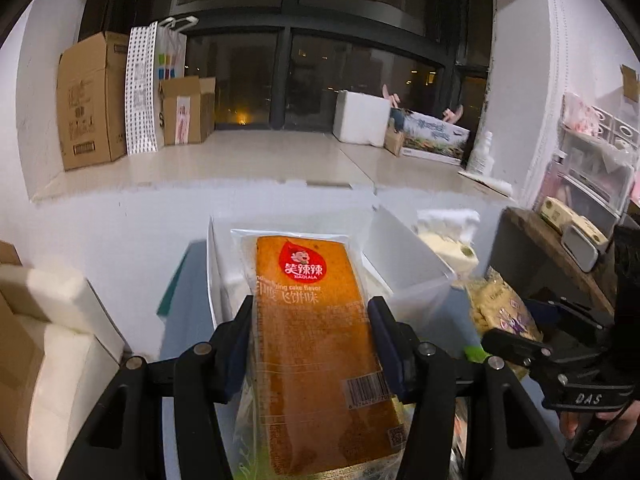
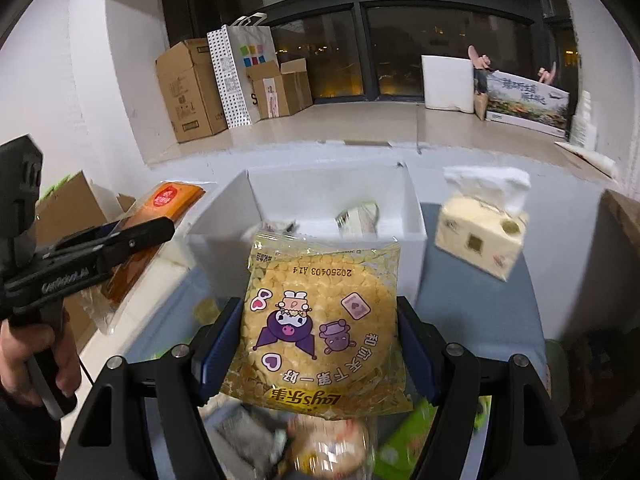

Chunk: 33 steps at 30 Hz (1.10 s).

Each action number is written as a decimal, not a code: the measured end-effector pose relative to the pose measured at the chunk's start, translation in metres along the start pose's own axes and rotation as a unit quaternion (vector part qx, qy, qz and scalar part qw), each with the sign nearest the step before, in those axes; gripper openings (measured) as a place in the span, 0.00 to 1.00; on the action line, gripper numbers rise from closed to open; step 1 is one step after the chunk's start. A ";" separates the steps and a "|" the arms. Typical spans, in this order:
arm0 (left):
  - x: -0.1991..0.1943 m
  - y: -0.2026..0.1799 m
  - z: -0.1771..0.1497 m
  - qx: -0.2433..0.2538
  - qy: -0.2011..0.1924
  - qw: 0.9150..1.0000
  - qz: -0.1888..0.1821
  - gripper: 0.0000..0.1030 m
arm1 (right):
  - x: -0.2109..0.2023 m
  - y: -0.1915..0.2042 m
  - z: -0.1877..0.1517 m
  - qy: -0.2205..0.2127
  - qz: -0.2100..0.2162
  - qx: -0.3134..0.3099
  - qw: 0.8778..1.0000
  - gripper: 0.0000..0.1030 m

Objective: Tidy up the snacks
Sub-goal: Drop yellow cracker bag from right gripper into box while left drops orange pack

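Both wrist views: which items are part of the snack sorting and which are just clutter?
In play:
- orange cake packet, clamped in left gripper
- yellow Lay's bag, clamped in right gripper
- white bins, the likely destination
- loose snacks below the bag

Clutter:
- tissue pack
- cardboard boxes
- dotted paper bag
- white foam box

Probably a home: cardboard boxes (image 2: 188, 88), tissue pack (image 2: 480, 236), dark window (image 1: 320, 40).

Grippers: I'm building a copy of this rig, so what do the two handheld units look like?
Both are black plastic frames with silver bolts and dark blue pads on the fingers. The left gripper has white lettering on its side; the right gripper has a strap marked DAS.
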State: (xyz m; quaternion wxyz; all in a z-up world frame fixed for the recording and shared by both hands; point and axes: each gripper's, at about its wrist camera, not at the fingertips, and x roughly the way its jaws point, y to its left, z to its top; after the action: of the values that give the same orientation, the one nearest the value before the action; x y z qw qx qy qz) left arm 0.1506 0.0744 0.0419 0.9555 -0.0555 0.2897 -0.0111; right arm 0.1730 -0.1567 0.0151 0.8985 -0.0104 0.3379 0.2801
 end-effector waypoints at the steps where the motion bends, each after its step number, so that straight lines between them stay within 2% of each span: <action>1: 0.007 0.001 0.009 0.001 -0.002 1.000 0.004 0.58 | 0.008 -0.003 0.011 0.002 -0.003 0.003 1.000 0.75; 5: 0.037 0.003 0.037 0.013 0.001 1.000 0.017 0.58 | 0.046 -0.013 0.052 0.009 -0.020 -0.005 1.000 0.75; 11: 0.086 0.014 0.063 0.013 0.018 0.999 0.036 0.60 | 0.110 -0.043 0.101 0.046 -0.041 0.019 0.998 0.75; 13: 0.103 0.018 0.067 0.014 0.028 0.998 0.059 0.70 | 0.124 -0.048 0.108 0.052 -0.051 0.018 0.997 0.77; 15: 0.116 0.022 0.067 0.015 0.039 0.996 0.075 0.87 | 0.133 -0.055 0.112 0.052 -0.058 0.028 0.997 0.91; 16: 0.120 0.024 0.066 0.012 0.044 0.996 0.074 1.00 | 0.135 -0.059 0.113 0.053 -0.054 0.037 0.996 1.00; 19: 0.123 0.029 0.061 0.006 0.049 0.997 0.064 1.00 | 0.130 -0.067 0.110 0.042 -0.028 0.062 0.997 1.00; 24: 0.117 0.031 0.055 -0.001 0.049 0.997 0.067 1.00 | 0.123 -0.065 0.103 0.031 -0.049 0.039 0.998 1.00; 29: 0.100 0.022 0.045 0.014 0.049 0.997 0.062 1.00 | 0.108 -0.057 0.092 0.022 -0.040 0.011 0.999 1.00; 33: 0.070 0.008 0.026 0.046 0.039 0.997 0.048 1.00 | 0.077 -0.046 0.073 0.004 -0.031 -0.006 0.999 1.00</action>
State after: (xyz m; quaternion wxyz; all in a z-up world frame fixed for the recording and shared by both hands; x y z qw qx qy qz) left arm 0.2227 0.0807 0.0241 0.9445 0.0028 0.3280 0.0197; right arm 0.2872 -0.1421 0.0163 0.9052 -0.0277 0.3397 0.2539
